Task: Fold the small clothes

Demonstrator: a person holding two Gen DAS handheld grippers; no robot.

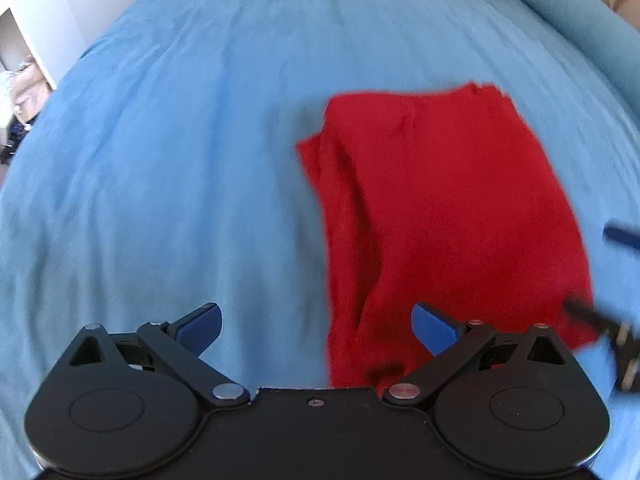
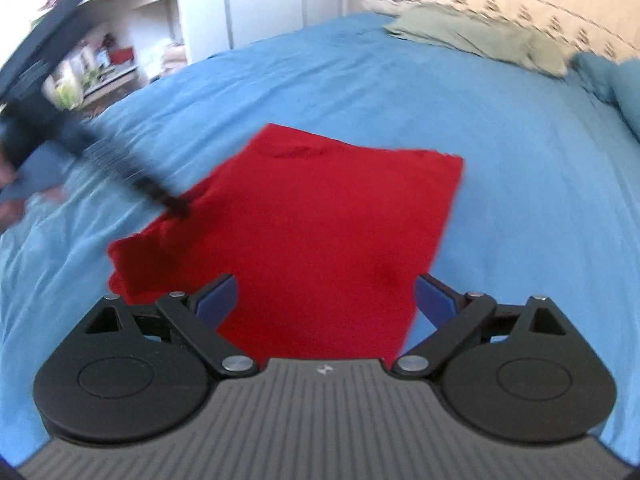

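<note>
Garment (image 2: 320,216), red, folded on the bed (image 2: 500,140), looks light, limp, grippy; I'd pinch a corner through all layers, both my tools (image 1: 316,326) (image 2: 326,300) wide, empty.

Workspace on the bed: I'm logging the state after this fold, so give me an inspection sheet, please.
Surface: blue bedsheet, lightly creased.
Job's things: red garment lies folded into a rough rectangle, flat on the sheet; layered edges show on its left side in the left wrist view.
Clutter: green pillow and blue pillow at the far end of the bed.
Grippers: left gripper open, nothing between the pads; right gripper open above the garment's near edge, not gripping.
Cables: nothing seen.
Surroundings: white shelf unit with small items beside the bed; patterned wall behind.
</note>
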